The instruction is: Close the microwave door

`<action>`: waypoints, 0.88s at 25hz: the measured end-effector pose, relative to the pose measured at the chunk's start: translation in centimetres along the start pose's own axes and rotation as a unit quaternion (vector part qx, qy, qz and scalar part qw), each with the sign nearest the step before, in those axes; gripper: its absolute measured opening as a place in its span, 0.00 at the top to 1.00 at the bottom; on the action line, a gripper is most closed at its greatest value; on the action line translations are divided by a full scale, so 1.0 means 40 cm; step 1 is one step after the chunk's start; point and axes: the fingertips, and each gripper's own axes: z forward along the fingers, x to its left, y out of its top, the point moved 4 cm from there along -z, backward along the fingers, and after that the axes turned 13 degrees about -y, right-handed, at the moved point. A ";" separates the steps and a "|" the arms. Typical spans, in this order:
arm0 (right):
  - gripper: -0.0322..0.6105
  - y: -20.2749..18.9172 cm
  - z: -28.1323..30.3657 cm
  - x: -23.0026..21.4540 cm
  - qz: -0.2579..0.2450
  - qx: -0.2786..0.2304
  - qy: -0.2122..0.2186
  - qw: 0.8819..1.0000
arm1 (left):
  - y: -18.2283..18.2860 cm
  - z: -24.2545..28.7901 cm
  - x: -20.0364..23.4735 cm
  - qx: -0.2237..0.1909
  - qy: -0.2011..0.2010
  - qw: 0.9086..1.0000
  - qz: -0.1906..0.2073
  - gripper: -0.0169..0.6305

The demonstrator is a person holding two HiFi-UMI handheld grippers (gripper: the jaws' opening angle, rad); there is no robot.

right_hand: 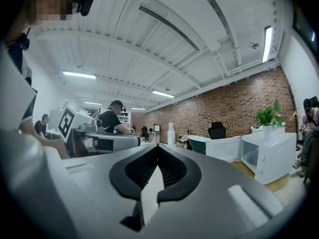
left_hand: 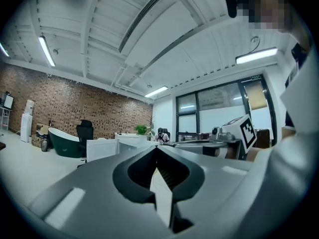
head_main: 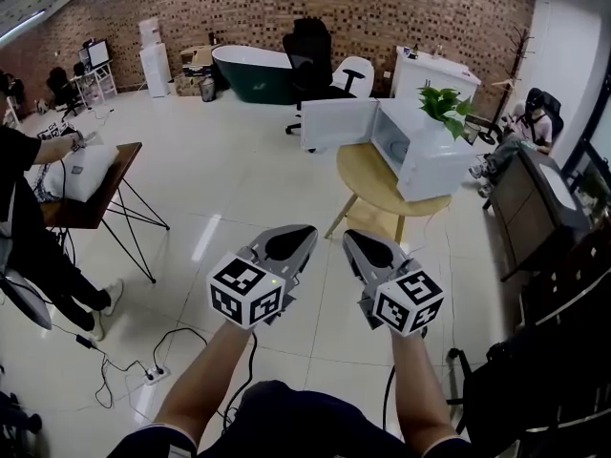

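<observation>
- White microwave stands on a round wooden surface across the room, with its door swung wide open to the left.
- Leafy plant rises above its top.
- Left hand-held gripper and right hand-held gripper are side by side on outstretched forearms, aimed at the microwave and well apart from it.
- Both have their jaws closed tip to tip, with nothing between them.
</observation>
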 end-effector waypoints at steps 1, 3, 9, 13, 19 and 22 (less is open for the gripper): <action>0.95 0.001 0.004 -0.009 0.002 0.001 0.001 1.000 | 0.002 0.004 0.003 -0.001 0.004 1.000 0.000 0.96; 0.95 0.002 0.015 -0.024 0.002 0.003 0.004 1.000 | 0.002 0.012 0.013 -0.001 0.012 1.000 0.000 0.96; 0.95 -0.003 0.075 -0.083 0.008 0.004 -0.005 1.000 | -0.010 0.045 0.083 -0.004 0.011 1.000 -0.015 0.96; 0.95 -0.015 0.155 -0.125 0.007 0.010 -0.019 1.000 | -0.028 0.081 0.183 -0.003 0.003 1.000 -0.019 0.96; 0.95 -0.010 0.317 -0.172 0.007 0.019 -0.046 0.999 | -0.029 0.139 0.363 0.013 -0.019 1.000 -0.009 0.95; 0.95 -0.016 0.403 -0.189 0.013 0.024 -0.061 0.998 | -0.034 0.153 0.463 0.028 -0.024 0.999 0.000 0.95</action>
